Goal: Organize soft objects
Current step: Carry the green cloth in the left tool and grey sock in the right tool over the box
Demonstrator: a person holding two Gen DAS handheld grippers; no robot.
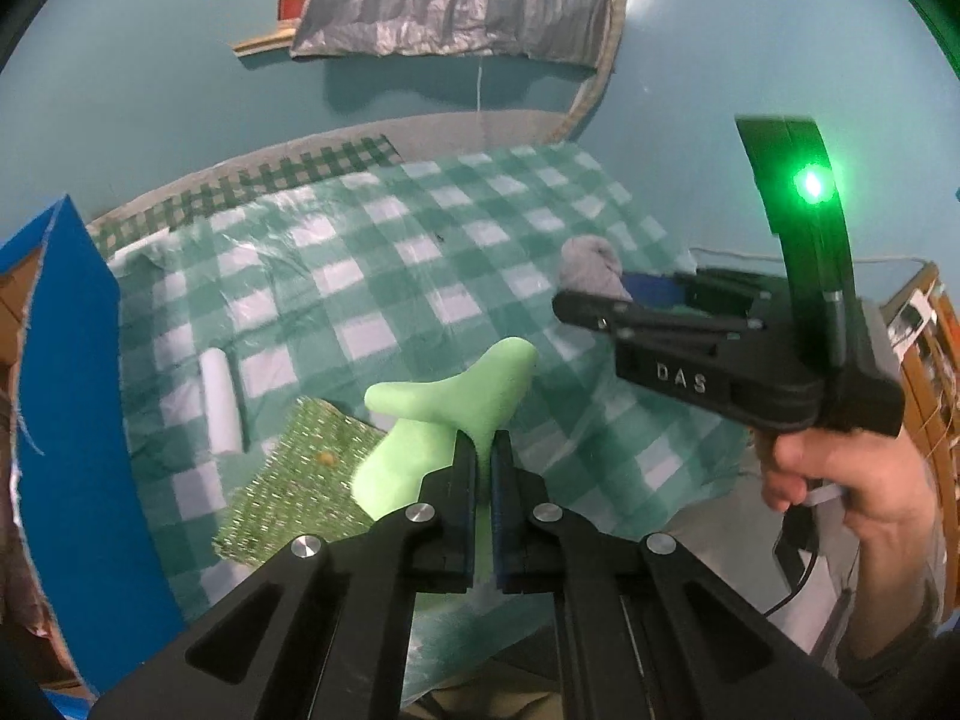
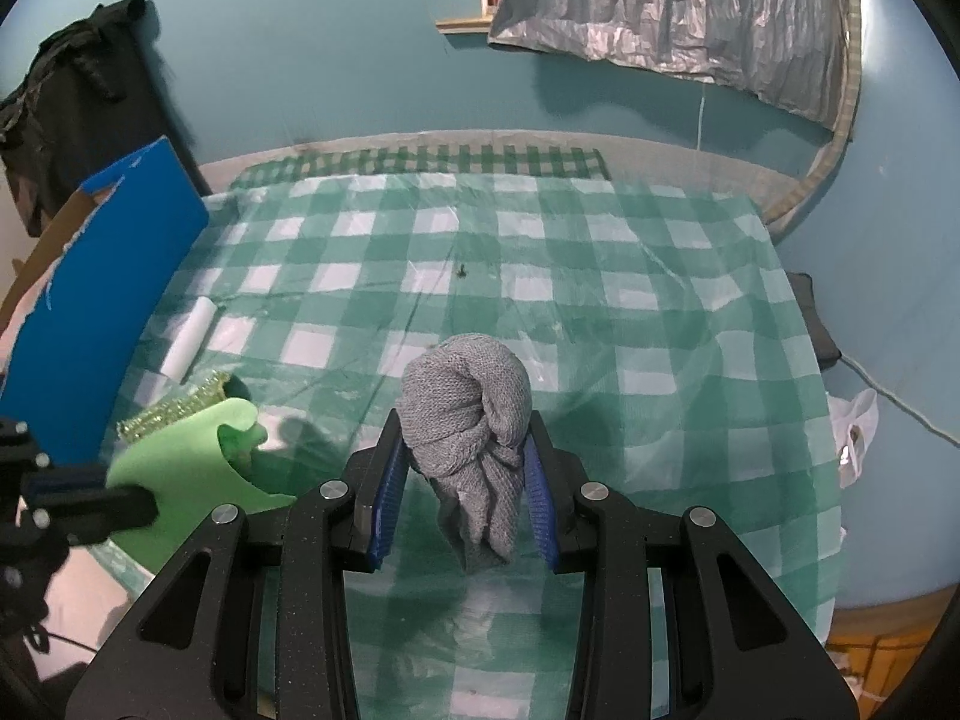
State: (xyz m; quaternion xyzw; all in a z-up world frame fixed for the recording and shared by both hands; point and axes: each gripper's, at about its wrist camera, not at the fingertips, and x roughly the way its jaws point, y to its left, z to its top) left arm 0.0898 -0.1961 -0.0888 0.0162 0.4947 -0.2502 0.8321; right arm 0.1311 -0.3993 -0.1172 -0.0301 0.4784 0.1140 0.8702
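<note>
My left gripper (image 1: 483, 441) is shut on a thin edge of a light green foam piece (image 1: 447, 405), which hangs bent above the checked cloth. In the right wrist view the same green foam (image 2: 192, 450) shows at the left, pinched by the left gripper (image 2: 144, 507). My right gripper (image 2: 463, 462) is shut on a rolled grey knitted sock (image 2: 468, 414), lifted above the cloth. From the left wrist view the right gripper (image 1: 576, 300) appears at the right with the grey sock (image 1: 591, 267) behind its fingertips, and a hand (image 1: 852, 480) holds its handle.
A green-and-white checked cloth (image 2: 540, 252) covers the table. A glittery green scouring pad (image 1: 300, 480) and a white roll (image 1: 221, 399) lie at the left. A blue-covered box (image 1: 78, 396) stands at the left edge. A crinkled grey sheet (image 2: 690, 6) hangs on the teal wall.
</note>
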